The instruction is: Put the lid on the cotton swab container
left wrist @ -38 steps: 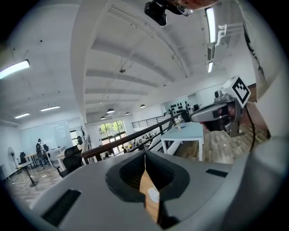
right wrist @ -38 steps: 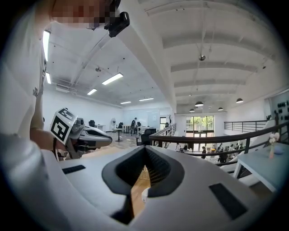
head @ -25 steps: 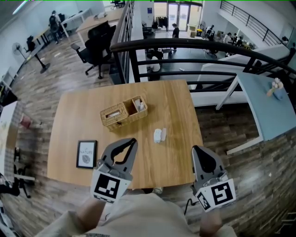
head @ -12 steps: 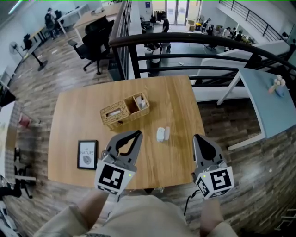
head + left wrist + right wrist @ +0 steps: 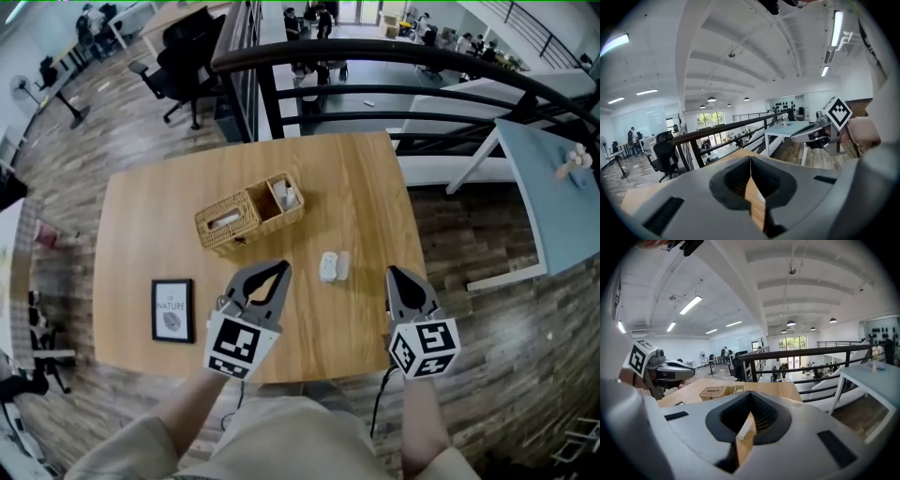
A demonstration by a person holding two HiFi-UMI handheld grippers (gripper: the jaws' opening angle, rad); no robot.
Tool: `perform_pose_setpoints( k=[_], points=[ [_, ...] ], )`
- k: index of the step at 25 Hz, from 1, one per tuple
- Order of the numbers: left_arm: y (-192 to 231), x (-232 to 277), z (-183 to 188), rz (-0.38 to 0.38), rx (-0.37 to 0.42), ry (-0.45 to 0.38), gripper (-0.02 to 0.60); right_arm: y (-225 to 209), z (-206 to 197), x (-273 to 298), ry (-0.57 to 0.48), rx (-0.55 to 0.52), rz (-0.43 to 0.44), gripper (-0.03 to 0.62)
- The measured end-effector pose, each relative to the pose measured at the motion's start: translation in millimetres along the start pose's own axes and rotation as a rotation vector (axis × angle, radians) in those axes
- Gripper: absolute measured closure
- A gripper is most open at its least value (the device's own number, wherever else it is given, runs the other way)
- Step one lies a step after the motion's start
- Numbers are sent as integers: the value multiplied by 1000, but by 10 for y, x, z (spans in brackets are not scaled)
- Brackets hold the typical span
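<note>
Head view: the cotton swab container [image 5: 326, 268] lies on the wooden table [image 5: 141, 216], approx. in the middle of its near half, w/ a flat white piece, prob. the lid [image 5: 342, 265], touching its right side; the lid is not on yet. The left gripper [image 5: 278, 271] hovers just left of them, and the right gripper [image 5: 397, 276] is further right, near the table edge. In both gripper views the jaws are closed tip to tip, only a thin slit between, nothing held. A wicker basket [image 5: 246, 221] stands behind the container, and a picture frame [image 5: 174, 310] lies at the left.
</note>
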State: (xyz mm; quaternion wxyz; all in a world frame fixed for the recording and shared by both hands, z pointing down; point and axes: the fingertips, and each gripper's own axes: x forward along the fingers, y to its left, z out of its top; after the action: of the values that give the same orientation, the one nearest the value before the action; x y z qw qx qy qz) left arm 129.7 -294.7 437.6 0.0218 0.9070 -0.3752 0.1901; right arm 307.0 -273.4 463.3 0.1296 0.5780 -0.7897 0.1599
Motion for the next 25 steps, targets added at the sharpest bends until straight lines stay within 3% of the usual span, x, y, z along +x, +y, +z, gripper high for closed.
perform_pose_setpoints(
  k=[14,25],
  points=[
    [21,604,-1082,-61,-85,219,558,-199,-1126,711,233,33,-10,568],
    [75,629,-1248,-72,-125,263,558,-96,-1493,1249,327,84,78,568]
  ],
)
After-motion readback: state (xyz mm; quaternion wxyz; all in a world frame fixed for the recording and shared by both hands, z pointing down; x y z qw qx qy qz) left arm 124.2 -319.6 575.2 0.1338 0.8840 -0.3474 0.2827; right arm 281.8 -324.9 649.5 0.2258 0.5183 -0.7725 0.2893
